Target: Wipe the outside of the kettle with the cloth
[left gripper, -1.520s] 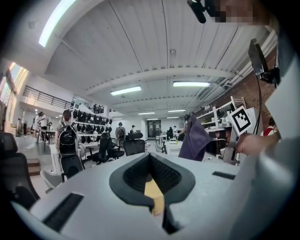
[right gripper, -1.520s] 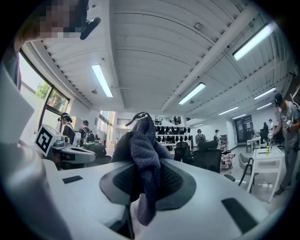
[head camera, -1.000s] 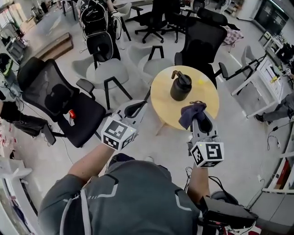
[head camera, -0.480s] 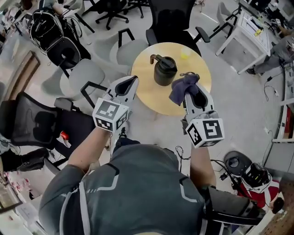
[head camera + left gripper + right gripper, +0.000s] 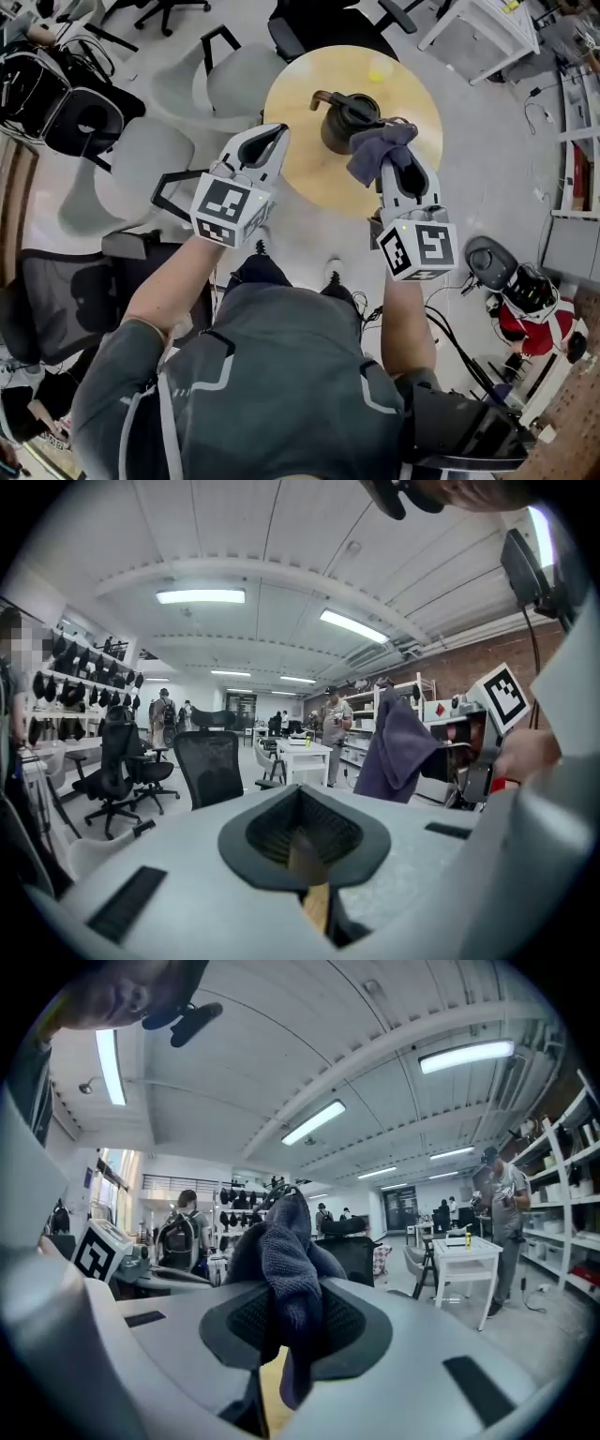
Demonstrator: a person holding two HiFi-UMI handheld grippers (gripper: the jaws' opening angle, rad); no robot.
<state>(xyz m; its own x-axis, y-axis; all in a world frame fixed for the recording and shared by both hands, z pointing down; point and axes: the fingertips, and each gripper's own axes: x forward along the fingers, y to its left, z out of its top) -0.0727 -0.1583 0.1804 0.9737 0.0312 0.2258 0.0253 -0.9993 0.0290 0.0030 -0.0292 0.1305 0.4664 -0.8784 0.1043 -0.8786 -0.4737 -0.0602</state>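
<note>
Kettle [image 5: 349, 120] sits on the round wooden table [image 5: 309, 183], on the half farther from the person. Dark body, w/ handle sticking out to the left in the head view. The cloth [image 5: 378, 152] overlaps it from above, but whether they actually touch can't be told.

Step in hand, my read: approach, pre-wipe. The cloth is up off the table and no wiping contact is evident. R gripper [image 5: 394, 173] is clamped on the cloth. It's a dark bluish-purple rag bunched betw. the jaws, w/ a wad standing up past the tips and a tail hanging below, per the right gripper view. L gripper [image 5: 272, 141] is empty, jaws closed together. Nothing sits betw. them, and only a sliver of tabletop shows through the gap.

Pose: both forearms stretched fwd from the torso, roughly parallel. The gripper views look out across the room, so the jaws point fwd rather than down. R gripper is over the table's near part, just beside the kettle. L gripper is at the table's left edge, off to the kettle's handle side and apart from it.

Next move prob. needs R gripper tipped down & fwd so the wad meets the kettle wall, then a sweep around the body. Kettle looks free-standing, so it could slide or turn under pressure. L gripper may have to steady it, e.g. at the handle, which means opening first.
</note>
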